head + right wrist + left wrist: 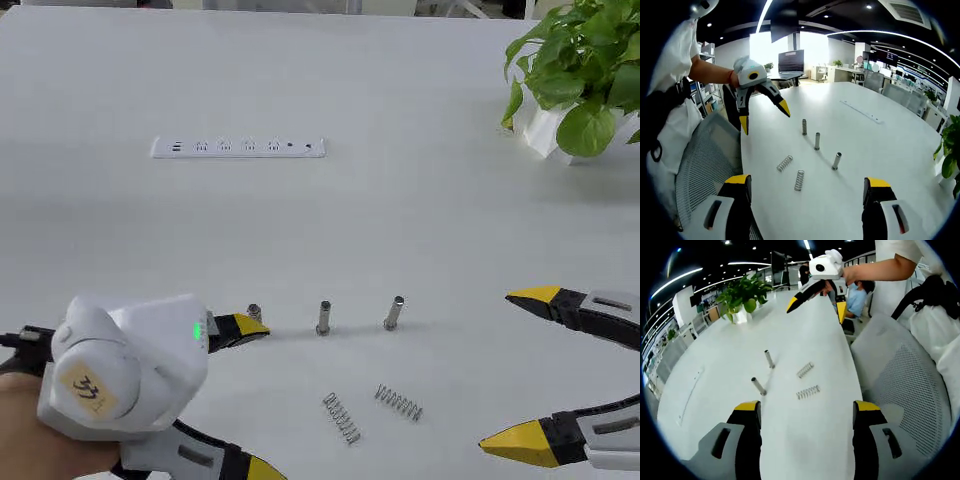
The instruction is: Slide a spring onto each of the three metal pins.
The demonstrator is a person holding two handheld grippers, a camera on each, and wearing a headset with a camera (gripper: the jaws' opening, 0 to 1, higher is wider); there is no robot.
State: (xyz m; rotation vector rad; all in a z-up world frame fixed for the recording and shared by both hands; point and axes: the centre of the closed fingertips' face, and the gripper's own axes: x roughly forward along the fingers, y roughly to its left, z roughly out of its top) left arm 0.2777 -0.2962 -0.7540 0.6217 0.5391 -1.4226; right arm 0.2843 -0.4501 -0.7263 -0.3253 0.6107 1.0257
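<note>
Three short metal pins stand in a row on the white table: the left pin, the middle pin and the right pin. In the right gripper view the far pin looks ribbed, as if a spring sits on it, while the other two pins are bare. Two loose springs lie just in front of the pins. My left gripper is open, its upper jaw tip beside the left pin. My right gripper is open to the right of the springs, holding nothing.
A white power strip lies farther back on the table. A potted green plant stands at the back right. A mesh office chair sits at the table's near edge beside a person.
</note>
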